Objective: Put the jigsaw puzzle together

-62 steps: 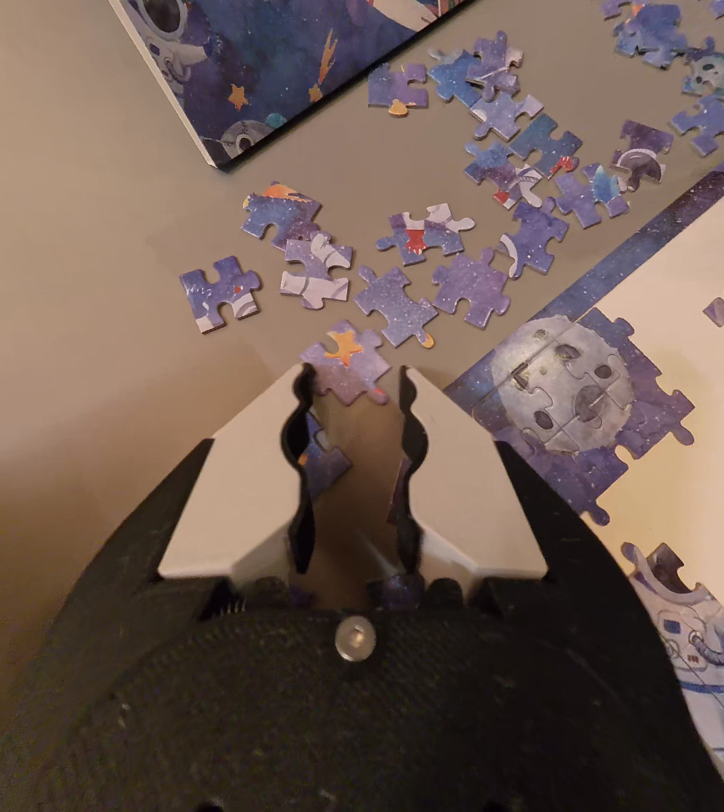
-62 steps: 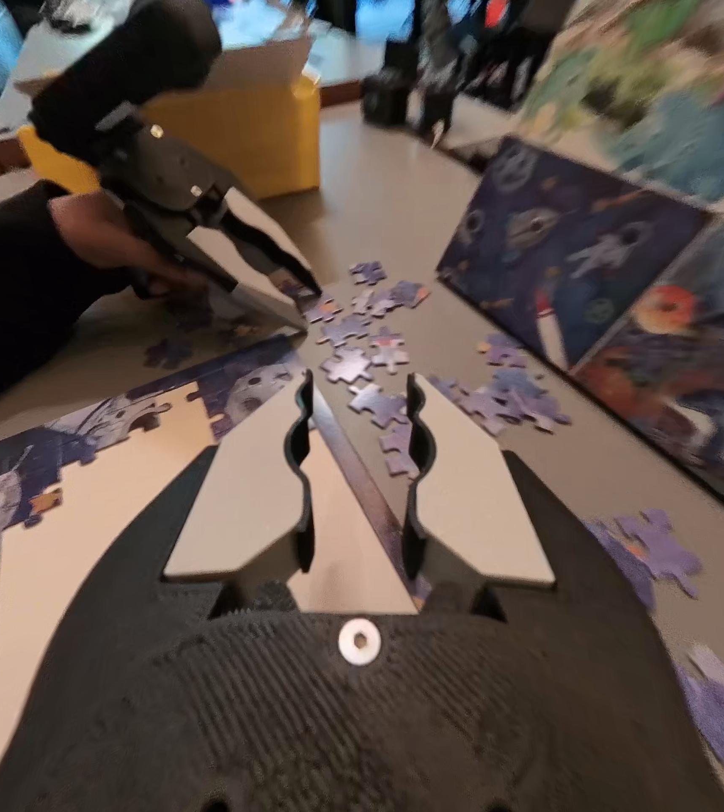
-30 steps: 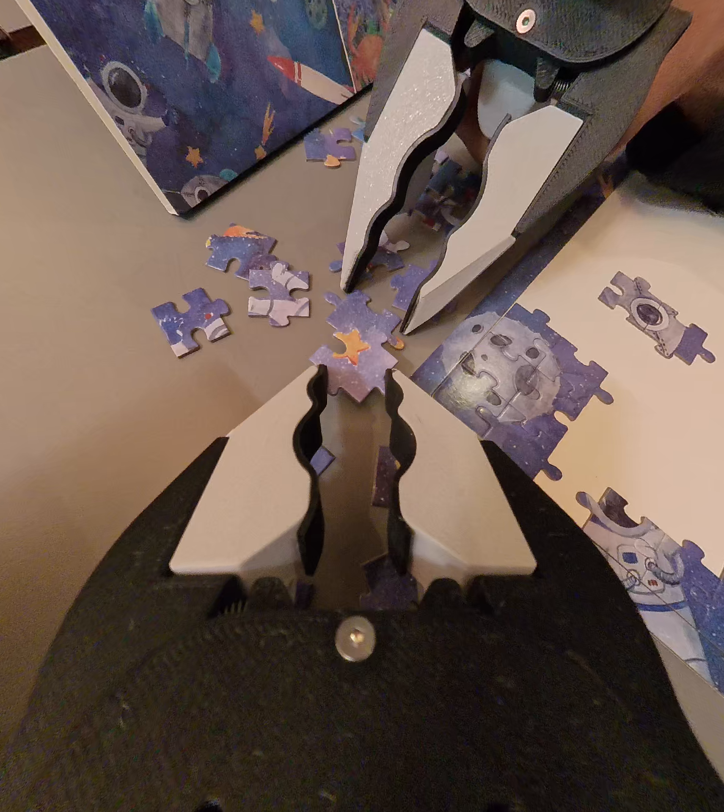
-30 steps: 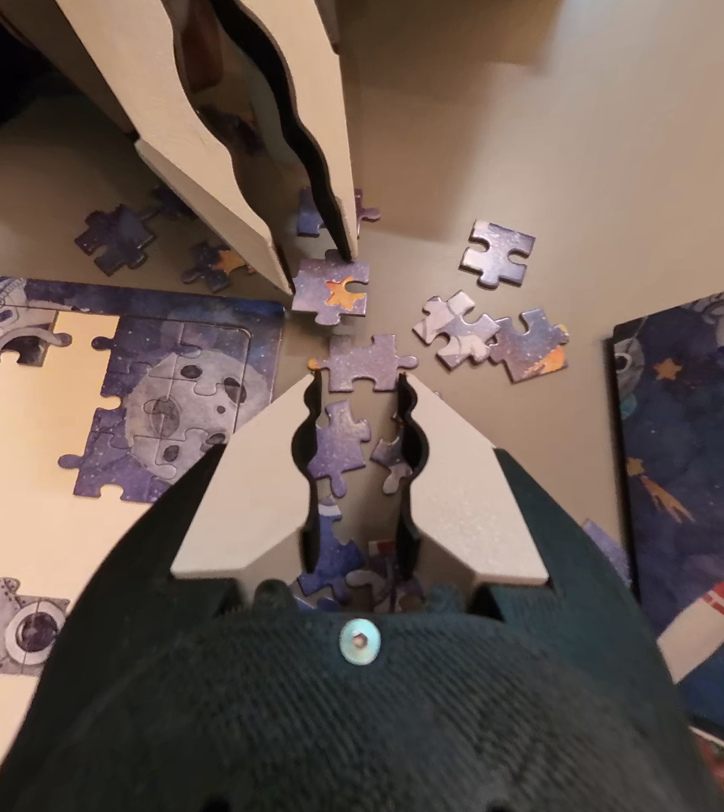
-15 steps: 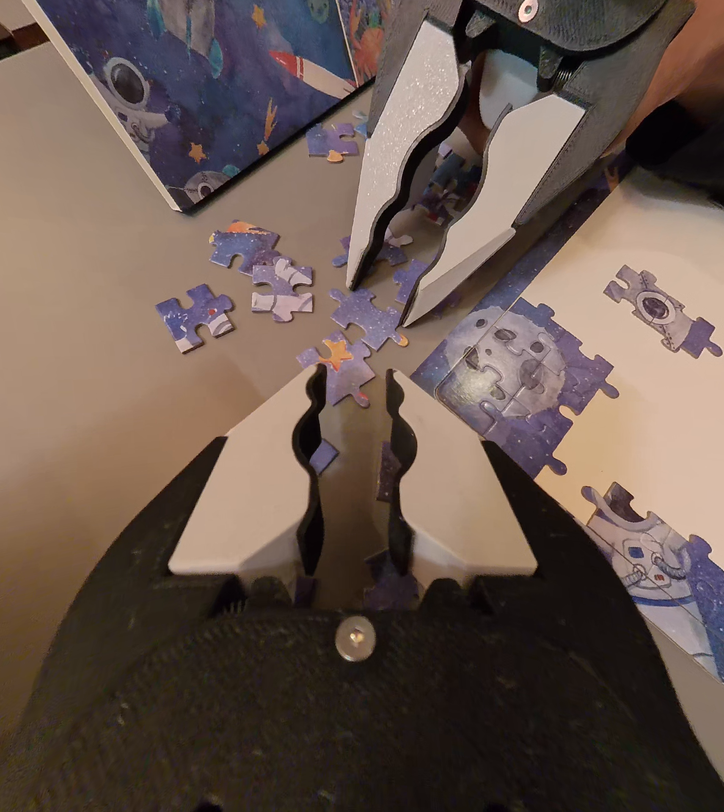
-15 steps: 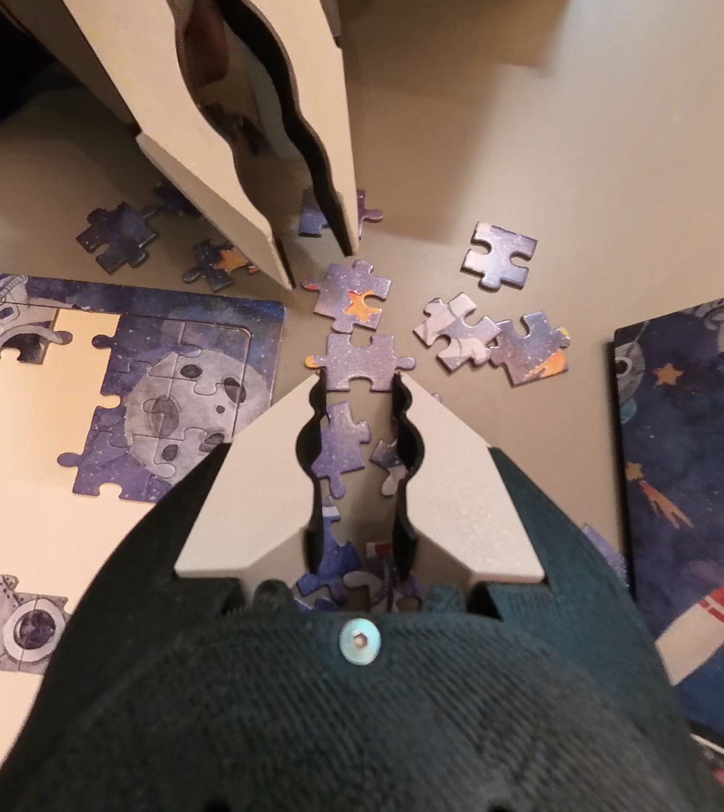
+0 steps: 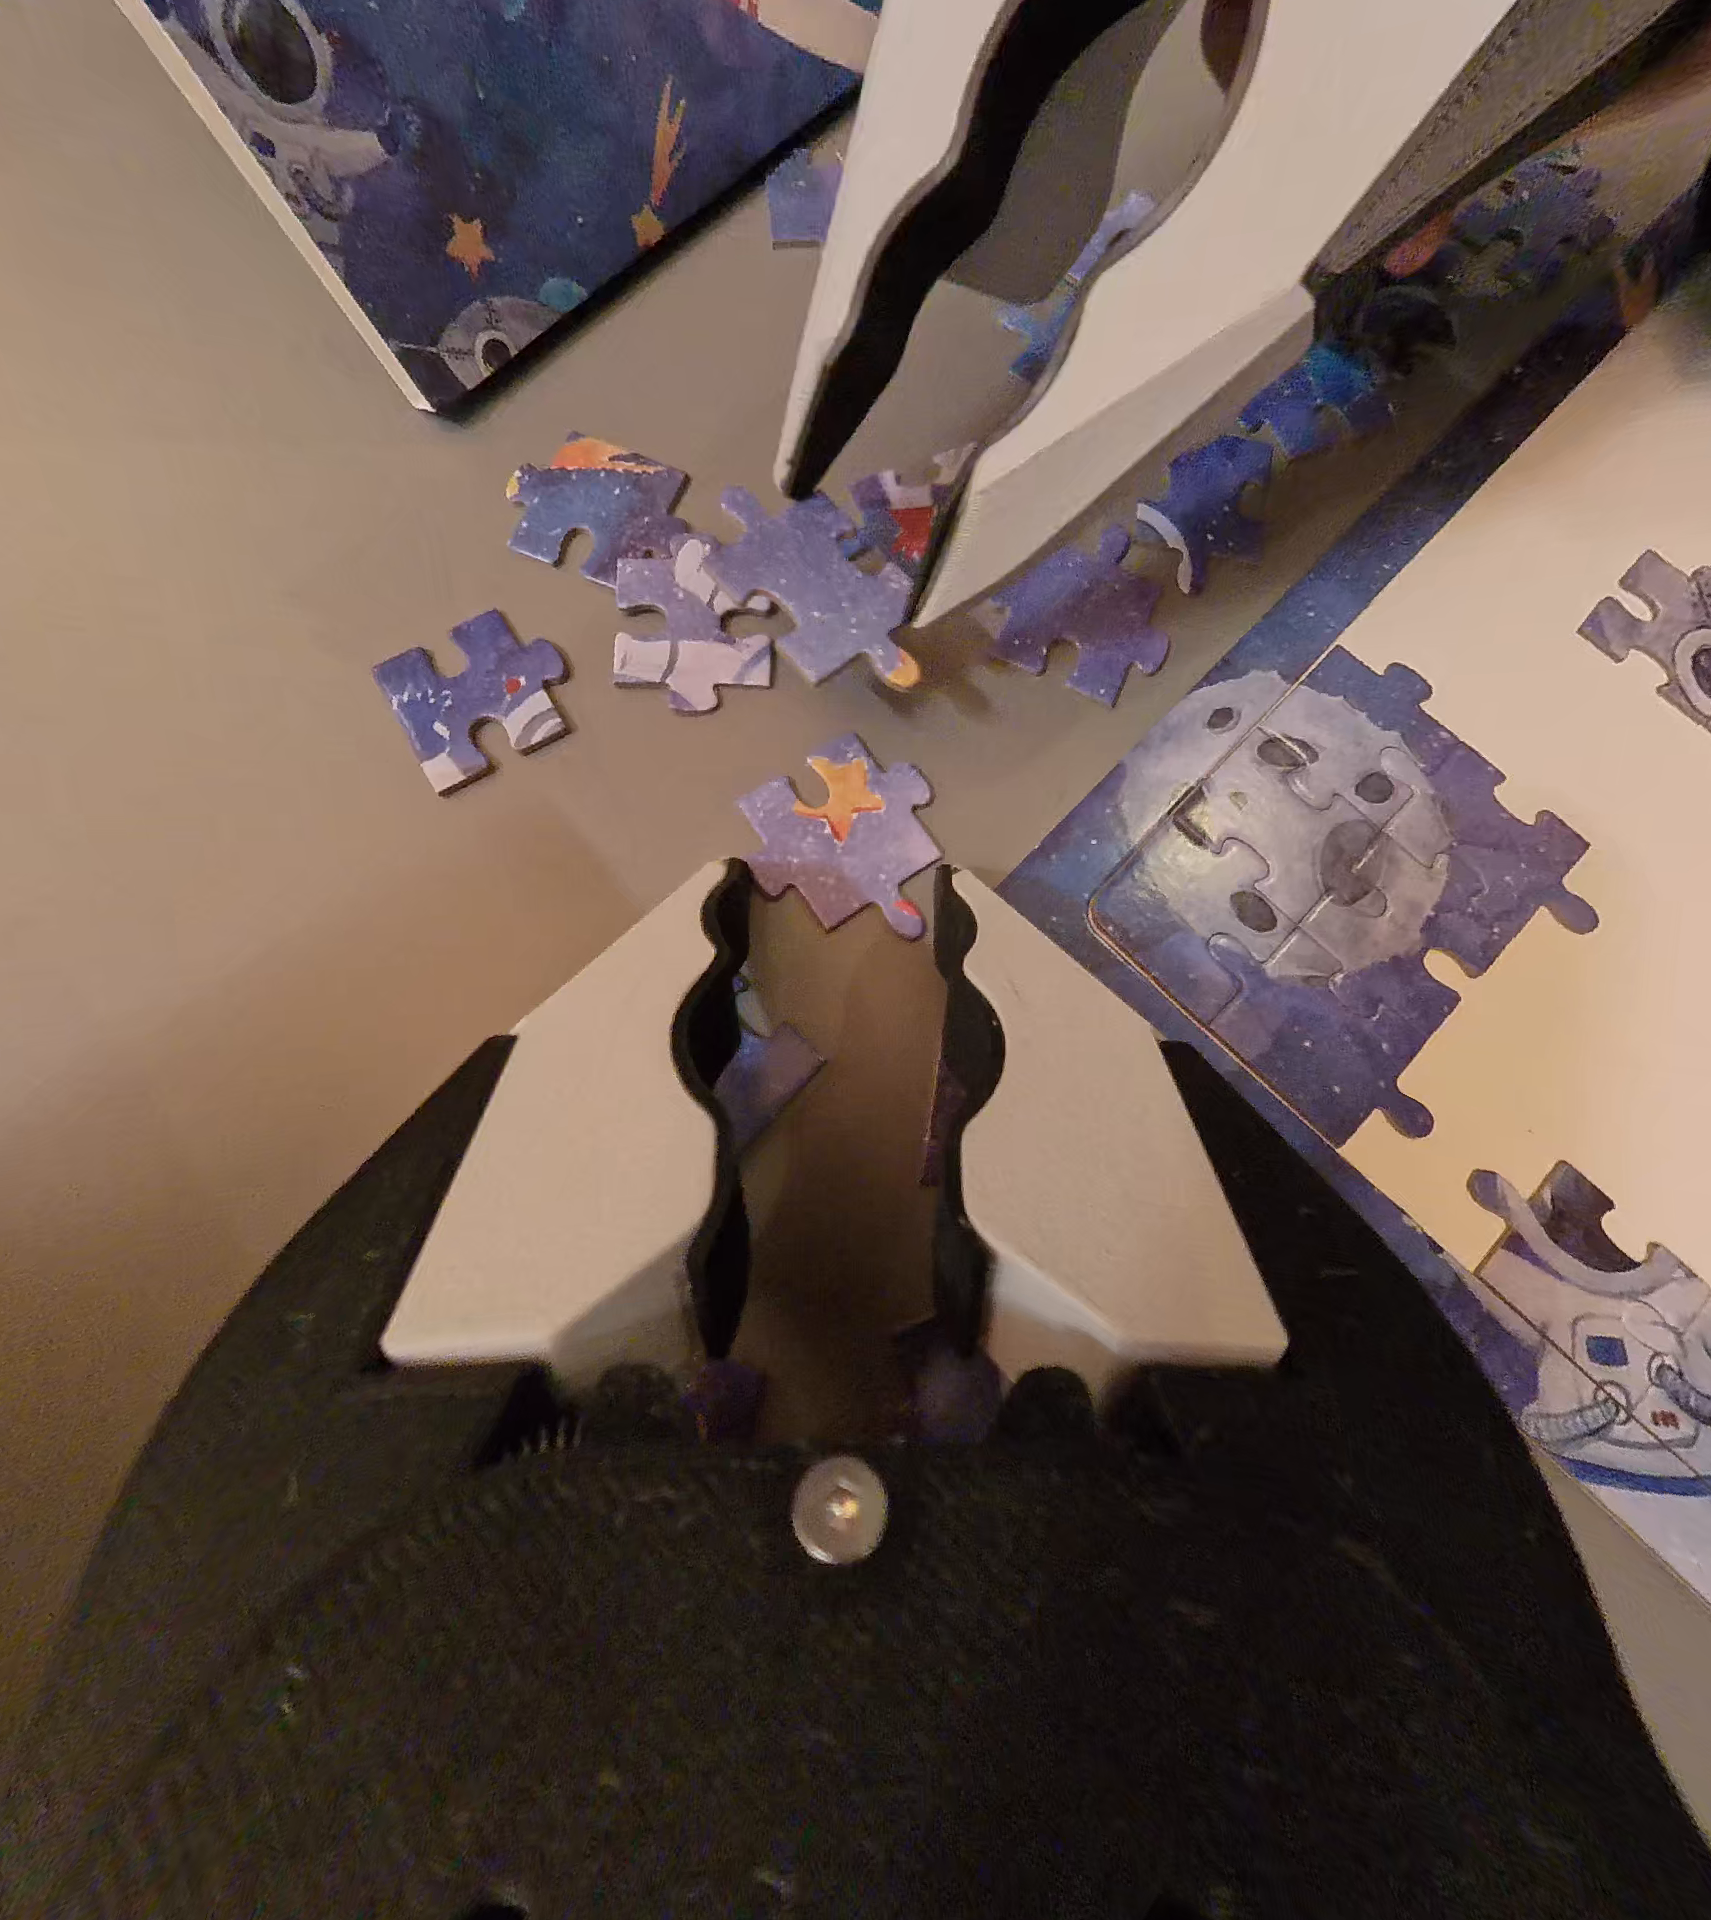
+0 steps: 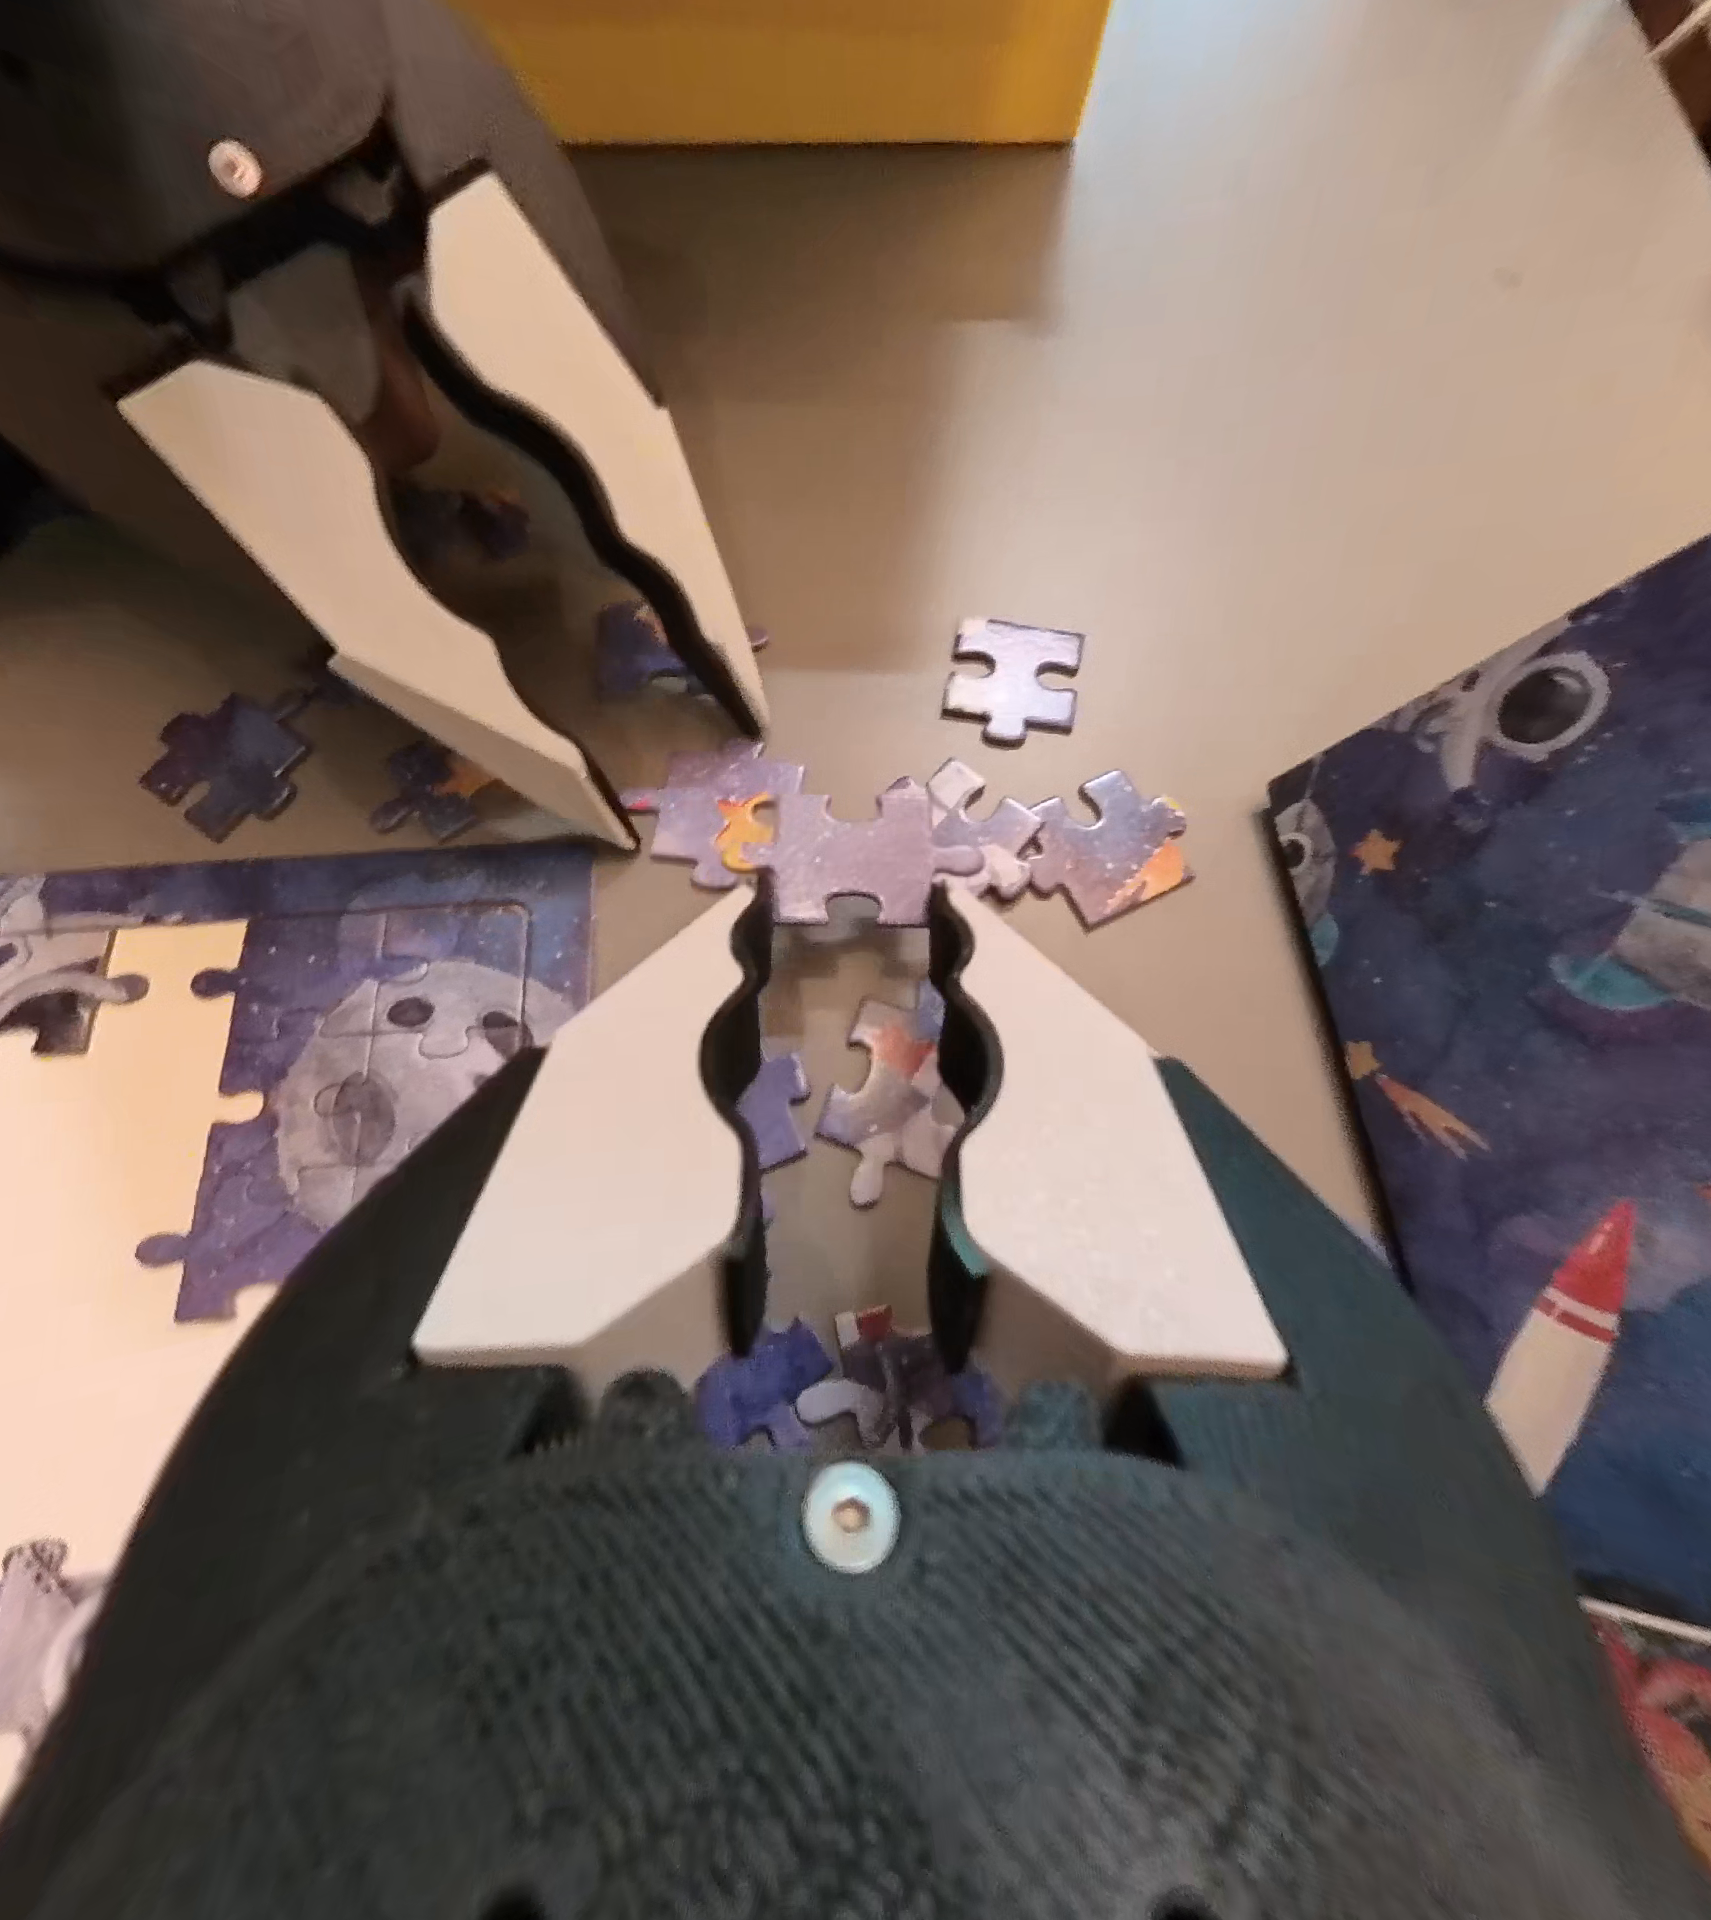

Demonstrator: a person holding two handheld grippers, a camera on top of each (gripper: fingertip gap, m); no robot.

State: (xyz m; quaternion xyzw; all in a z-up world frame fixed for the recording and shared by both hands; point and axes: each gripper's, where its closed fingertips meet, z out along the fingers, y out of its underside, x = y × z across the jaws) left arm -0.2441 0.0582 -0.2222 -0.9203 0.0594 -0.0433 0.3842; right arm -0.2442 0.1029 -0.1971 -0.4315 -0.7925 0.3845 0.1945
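1. Between my right fingertips, the right gripper [image 8: 851,894] now clamps a plain purple speckled jigsaw piece [image 8: 856,852] by its two side edges. Half a second ago that piece lay flat on the table [image 7: 155,623]. Now it is tilted off the table and casts a shadow below.
2. Left gripper [image 7: 840,883]: jaws wider apart than half a second ago, holding nothing. The orange-star piece [image 7: 840,831] lies flat on the table, its near corner between my tips. I see neither pad pressing it.
3. Positions: the lifted piece hangs just beyond the star piece, overlapping an astronaut-print piece [image 7: 685,634]. A further loose piece [image 7: 472,696] lies to the left. The part-filled puzzle board [image 7: 1557,520] is to the right, its moon cluster [image 7: 1298,862] already seated. A printed space-picture panel [image 7: 477,156] stands far left.
4. Materials: the pieces are thin, stiff card with a glossy printed face and knob-and-socket edges. The board is cream and matte. The table is smooth grey-beige. My fingers [image 7: 570,1143] are pale flat wedges with black wavy inner pads.
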